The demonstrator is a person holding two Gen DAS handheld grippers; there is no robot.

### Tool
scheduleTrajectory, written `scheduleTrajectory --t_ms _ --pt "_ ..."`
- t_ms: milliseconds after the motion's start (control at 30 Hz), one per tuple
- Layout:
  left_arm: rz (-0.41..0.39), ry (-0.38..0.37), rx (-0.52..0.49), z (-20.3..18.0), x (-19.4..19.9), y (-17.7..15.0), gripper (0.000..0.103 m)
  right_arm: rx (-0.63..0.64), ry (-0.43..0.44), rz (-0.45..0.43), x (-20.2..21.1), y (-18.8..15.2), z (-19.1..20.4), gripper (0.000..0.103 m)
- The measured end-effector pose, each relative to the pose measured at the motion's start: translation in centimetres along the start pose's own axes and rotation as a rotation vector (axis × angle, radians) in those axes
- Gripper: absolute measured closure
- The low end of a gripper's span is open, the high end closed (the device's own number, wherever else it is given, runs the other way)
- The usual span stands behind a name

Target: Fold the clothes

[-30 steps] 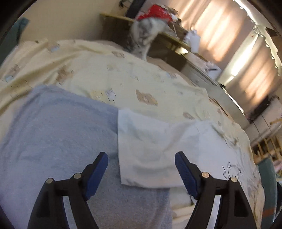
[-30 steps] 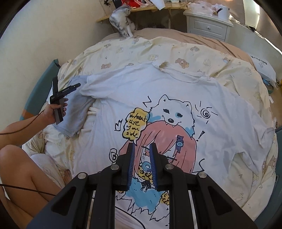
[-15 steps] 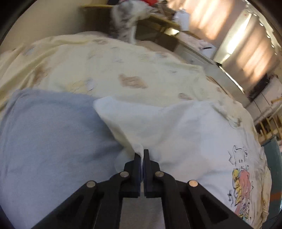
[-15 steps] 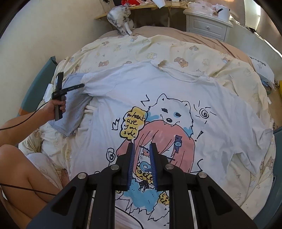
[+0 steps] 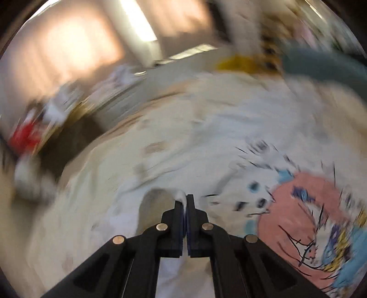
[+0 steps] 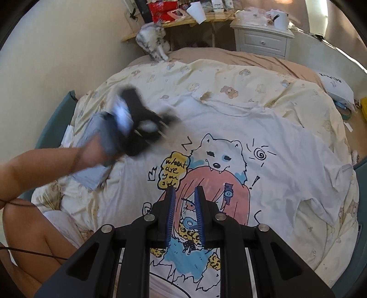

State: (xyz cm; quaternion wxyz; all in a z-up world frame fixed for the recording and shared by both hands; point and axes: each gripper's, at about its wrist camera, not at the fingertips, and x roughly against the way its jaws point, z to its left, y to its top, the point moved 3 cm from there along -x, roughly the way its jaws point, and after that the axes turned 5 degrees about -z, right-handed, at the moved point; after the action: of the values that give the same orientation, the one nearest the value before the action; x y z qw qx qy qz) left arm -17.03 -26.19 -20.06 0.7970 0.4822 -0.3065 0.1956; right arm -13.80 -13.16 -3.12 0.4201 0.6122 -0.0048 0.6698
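A white T-shirt [image 6: 286, 149] with a cartoon dog print lies flat, front up, on the bear-patterned duvet [image 6: 240, 75]. My left gripper [image 5: 185, 199] is shut on a pinch of the shirt's white left sleeve and holds it above the print; its view is heavily blurred. In the right wrist view the left gripper [image 6: 170, 119] shows as a blur over the shirt's left shoulder, held by a hand. My right gripper [image 6: 185, 197] hovers over the lower part of the print, jaws a narrow gap apart with nothing between them. A grey-blue cloth [image 6: 88, 180] lies beside the shirt's left edge.
A cat [image 6: 151, 41] sits at the head of the bed by a cluttered wooden shelf [image 6: 183, 21]. A white nightstand [image 6: 261, 41] stands at the back right. The person's bare leg [image 6: 27, 231] and a cable are at the lower left, against the teal bed frame [image 6: 55, 128].
The left gripper went from open around the sleeve edge to shut on it, then swung fast to the right over the shirt. The right gripper stayed in place.
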Motion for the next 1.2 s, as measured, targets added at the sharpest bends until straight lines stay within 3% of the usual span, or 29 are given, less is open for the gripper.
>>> scheduleTrajectory --t_ms 100,133,167,233,300,333,433,500,533,600,633,733,800,933,1000,1100,1200 --pt "0.168 -0.111 -0.033 -4.5 -4.5 -1.7 0.097 0.002 -0.001 -0.017 0.8 0.1 0.0 0.083" --pt "0.178 -0.134 -0.023 -5.2 -4.9 -2.2 0.091 0.003 -0.001 -0.023 1.0 0.1 0.0 0.083" --pt "0.152 -0.135 0.002 -5.4 -4.3 -2.6 0.085 0.006 -0.001 -0.023 1.1 0.0 -0.1 0.083" --pt "0.095 -0.149 0.064 -4.8 -2.4 -3.0 0.049 0.012 -0.002 -0.023 1.3 -0.2 -0.3 0.083" --pt "0.019 -0.163 0.098 -4.1 0.4 -3.5 0.037 0.006 0.003 -0.024 1.3 -0.2 -0.6 0.083" --pt "-0.027 -0.164 0.099 -3.8 2.0 -3.8 0.035 -0.003 0.008 -0.026 1.2 -0.1 -0.7 0.083" --pt "-0.109 0.036 0.126 -0.7 4.8 -6.0 0.035 -0.029 0.024 -0.03 1.0 0.0 -1.2 0.083" --pt "-0.045 0.188 0.263 2.9 4.0 -8.3 0.035 -0.047 0.035 -0.033 0.9 0.1 -1.5 0.083" --pt "0.023 0.248 0.313 4.2 2.9 -9.5 0.035 -0.056 0.041 -0.035 0.8 0.1 -1.7 0.083" --pt "0.181 0.297 0.39 6.7 -0.1 -11.6 0.035 -0.043 0.037 -0.043 1.0 0.2 -1.3 0.083" --pt "0.216 0.277 0.411 7.3 -1.5 -12.0 0.036 -0.034 0.034 -0.045 1.1 0.2 -1.0 0.083" --pt "0.182 0.221 0.296 6.6 -3.8 -9.8 0.037 -0.006 0.012 -0.049 1.5 0.2 -0.5 0.083" --pt "0.167 0.13 0.194 4.9 -5.5 -7.6 0.051 0.0 -0.005 -0.054 1.8 0.3 -0.6 0.083" --pt "0.23 0.109 0.055 3.0 -10.4 -3.5 0.052 -0.023 -0.015 -0.077 2.4 0.7 -1.4 0.083" --pt "0.234 0.134 0.044 3.6 -12.3 -1.4 0.052 -0.038 -0.013 -0.091 2.7 1.0 -1.8 0.083" --pt "0.202 0.272 0.126 7.4 -13.9 1.9 0.052 -0.052 0.007 -0.112 3.3 1.1 -2.3 0.083" --pt "0.252 0.306 0.22 10.2 -15.0 2.8 0.052 -0.073 0.02 -0.128 3.9 1.0 -2.9 0.083"
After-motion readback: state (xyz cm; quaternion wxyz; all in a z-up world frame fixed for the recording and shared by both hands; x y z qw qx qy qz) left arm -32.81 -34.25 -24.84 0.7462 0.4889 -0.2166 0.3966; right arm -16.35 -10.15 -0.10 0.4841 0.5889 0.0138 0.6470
